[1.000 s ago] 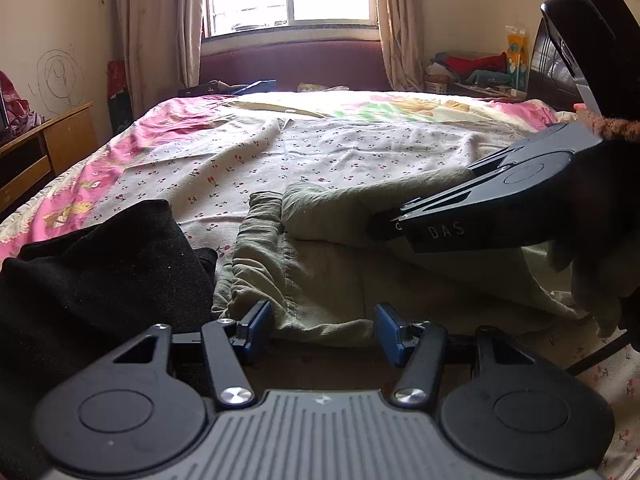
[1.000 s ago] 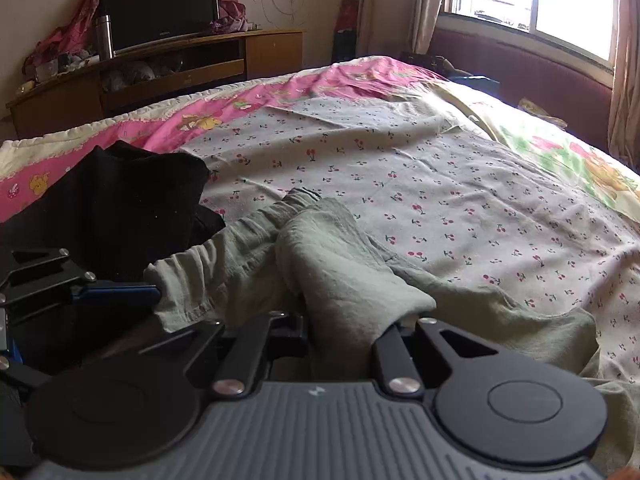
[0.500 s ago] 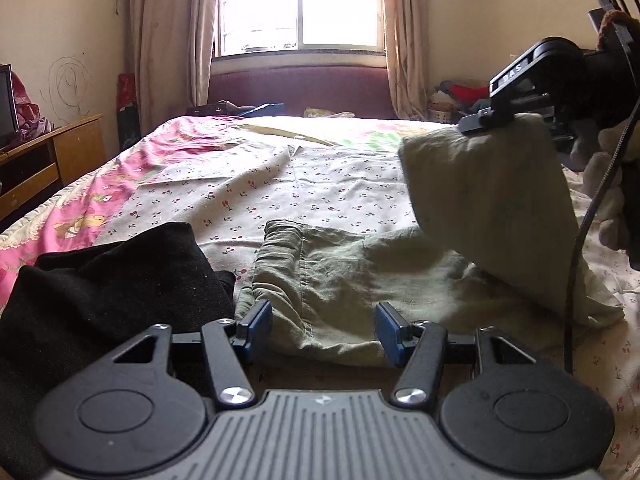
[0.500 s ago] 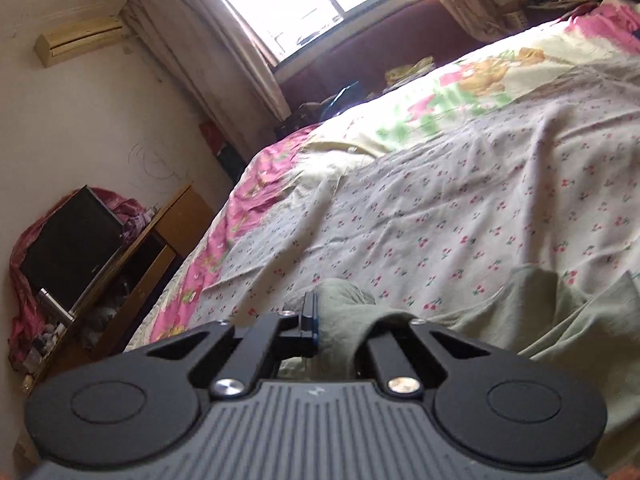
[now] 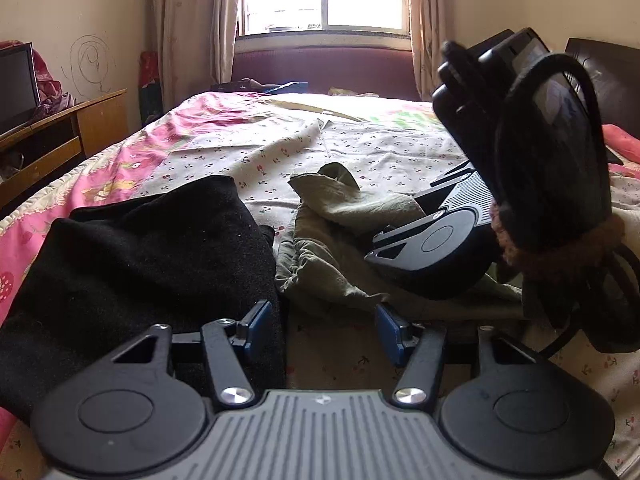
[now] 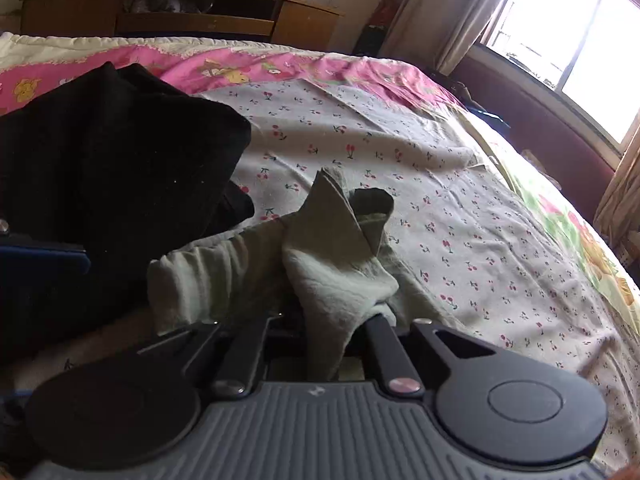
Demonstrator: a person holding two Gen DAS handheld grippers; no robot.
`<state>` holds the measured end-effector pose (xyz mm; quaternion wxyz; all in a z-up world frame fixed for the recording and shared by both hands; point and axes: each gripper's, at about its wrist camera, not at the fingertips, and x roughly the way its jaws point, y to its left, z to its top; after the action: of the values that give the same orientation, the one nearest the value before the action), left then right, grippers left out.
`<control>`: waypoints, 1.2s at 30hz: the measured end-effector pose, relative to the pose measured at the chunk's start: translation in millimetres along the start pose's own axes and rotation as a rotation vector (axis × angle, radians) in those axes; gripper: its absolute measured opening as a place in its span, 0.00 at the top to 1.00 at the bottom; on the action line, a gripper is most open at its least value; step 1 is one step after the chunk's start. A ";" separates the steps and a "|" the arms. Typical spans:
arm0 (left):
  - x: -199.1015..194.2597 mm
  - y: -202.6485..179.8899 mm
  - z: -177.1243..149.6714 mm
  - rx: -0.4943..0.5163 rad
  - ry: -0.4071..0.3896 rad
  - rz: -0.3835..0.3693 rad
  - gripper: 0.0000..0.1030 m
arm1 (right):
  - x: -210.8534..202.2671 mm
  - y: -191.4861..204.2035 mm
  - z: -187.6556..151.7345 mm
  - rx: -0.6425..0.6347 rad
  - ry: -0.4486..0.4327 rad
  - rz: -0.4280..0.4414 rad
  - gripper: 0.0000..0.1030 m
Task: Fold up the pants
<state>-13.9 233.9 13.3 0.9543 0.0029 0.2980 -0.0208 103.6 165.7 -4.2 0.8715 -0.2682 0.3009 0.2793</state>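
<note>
Matt olive cloth pants [image 6: 340, 256], fuzzy blk fabric [image 5: 152, 248], wood cabinet [image 5: 60, 140]

We cannot see the right gripper's fingertips [image 6: 332, 312]: the crumpled olive-green cotton pants [image 6: 332, 256] cover them. The black fleece garment [image 5: 132, 264] runs off the left edge.

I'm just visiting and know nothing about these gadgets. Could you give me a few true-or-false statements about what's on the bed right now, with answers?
1. The right gripper pinches the green pants. True.
2. The left gripper holds the pants. False: its jaws stand open with nothing between them.
3. A black garment lies beside the pants. True.
4. The pants lie neatly folded flat. False: a fold sticks up, bunched.
</note>
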 end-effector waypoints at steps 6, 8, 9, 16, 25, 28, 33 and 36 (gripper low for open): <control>1.4 -8.5 2.6 0.019 -0.009 -0.024 0.33 | -38.0 -13.4 -10.1 0.072 -0.117 0.089 0.66; -2.5 -10.7 3.2 0.034 -0.018 -0.017 0.32 | -42.5 -8.9 -7.3 0.057 -0.153 0.106 0.63; -4.3 -11.0 3.0 0.039 -0.021 -0.011 0.32 | -44.1 -9.4 -6.6 0.065 -0.168 0.136 0.63; -17.4 -6.5 0.3 0.023 -0.009 0.011 0.32 | -61.5 -10.2 -3.6 0.101 -0.229 0.309 0.63; -11.1 -21.8 25.7 0.065 -0.089 -0.034 0.32 | -103.3 -89.2 -69.6 0.414 -0.096 0.071 0.61; 1.4 -43.5 36.8 0.118 -0.106 -0.066 0.32 | -119.8 -129.5 -117.6 0.568 -0.016 -0.095 0.61; 39.2 -85.4 44.1 0.219 -0.026 -0.136 0.32 | -120.1 -192.8 -186.5 0.913 0.046 -0.152 0.58; 49.1 -107.9 43.9 0.338 0.016 -0.117 0.32 | -103.1 -211.9 -204.7 1.032 0.006 -0.060 0.58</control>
<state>46.9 123.5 22.2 0.9350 0.1460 0.2976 -0.1260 95.9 -146.3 -9.4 0.8972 0.1874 0.3941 0.0686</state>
